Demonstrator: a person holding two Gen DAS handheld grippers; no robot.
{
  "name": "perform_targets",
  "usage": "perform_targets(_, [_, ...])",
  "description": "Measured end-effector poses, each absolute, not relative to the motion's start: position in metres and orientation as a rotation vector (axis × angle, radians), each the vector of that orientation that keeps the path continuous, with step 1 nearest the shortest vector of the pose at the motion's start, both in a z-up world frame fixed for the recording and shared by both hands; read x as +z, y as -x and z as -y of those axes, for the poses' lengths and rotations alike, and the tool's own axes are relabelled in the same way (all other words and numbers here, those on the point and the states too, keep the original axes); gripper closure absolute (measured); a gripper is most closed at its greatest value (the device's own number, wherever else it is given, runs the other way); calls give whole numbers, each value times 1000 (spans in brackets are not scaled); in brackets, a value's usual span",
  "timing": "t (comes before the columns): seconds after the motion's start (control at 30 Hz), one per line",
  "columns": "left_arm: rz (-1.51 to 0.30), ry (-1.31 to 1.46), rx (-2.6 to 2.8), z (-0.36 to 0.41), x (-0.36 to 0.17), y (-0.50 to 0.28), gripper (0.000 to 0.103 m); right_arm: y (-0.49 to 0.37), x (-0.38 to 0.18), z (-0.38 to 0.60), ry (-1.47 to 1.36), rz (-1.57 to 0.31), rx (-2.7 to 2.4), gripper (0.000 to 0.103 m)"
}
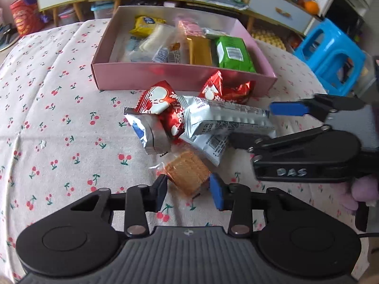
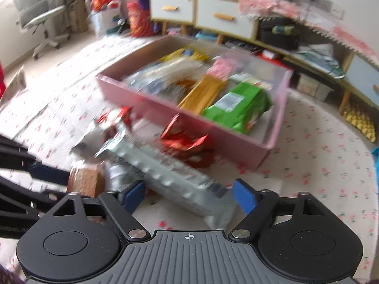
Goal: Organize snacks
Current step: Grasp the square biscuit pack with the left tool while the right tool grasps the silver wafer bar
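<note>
The left tongs (image 1: 188, 189) stand apart around a clear-wrapped brown biscuit (image 1: 187, 174), pads not touching it. The right tongs (image 2: 189, 195) are spread wide about one end of a long silver packet (image 1: 227, 118), not clamped. Just beyond lie red snack bags (image 1: 158, 101) and a second silver pack (image 1: 149, 132), heaped against the pink box (image 1: 165, 75) holding a green pack (image 1: 233, 53). Cherry-print cloth (image 1: 59, 118) covers the tabletop; white drawers (image 2: 201, 11) stand behind
</note>
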State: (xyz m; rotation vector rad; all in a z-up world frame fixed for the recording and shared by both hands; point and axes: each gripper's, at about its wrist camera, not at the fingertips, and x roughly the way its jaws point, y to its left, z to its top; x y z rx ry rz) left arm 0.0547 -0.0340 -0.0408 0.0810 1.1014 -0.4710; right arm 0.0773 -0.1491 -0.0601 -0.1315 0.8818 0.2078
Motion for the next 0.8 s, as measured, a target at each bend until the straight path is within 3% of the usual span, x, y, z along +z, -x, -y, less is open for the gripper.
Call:
perform_targets(0.2, [-1141,-117,-494,20,-43,-60,80,-72,-58,137,189,-936,218,51])
perform_targets(0.43, [-1134,-151,-439,-9,-42,-64,81,-55,-47,133,90,-1019,302,55])
perform_targets(0.57, [-1117,-133,-436,-20,-37,-61,69,-44,-41,129,79,-1003,294,52])
perform_targets(0.63, [-1099,-130,-440,-21,-35,-59,53,-41,-39,126,96,-979,288,52])
perform_targets(0.8, [-1065,-104,-463,-9,-34,-57,49,-45,-41,114,167,-926,263,52])
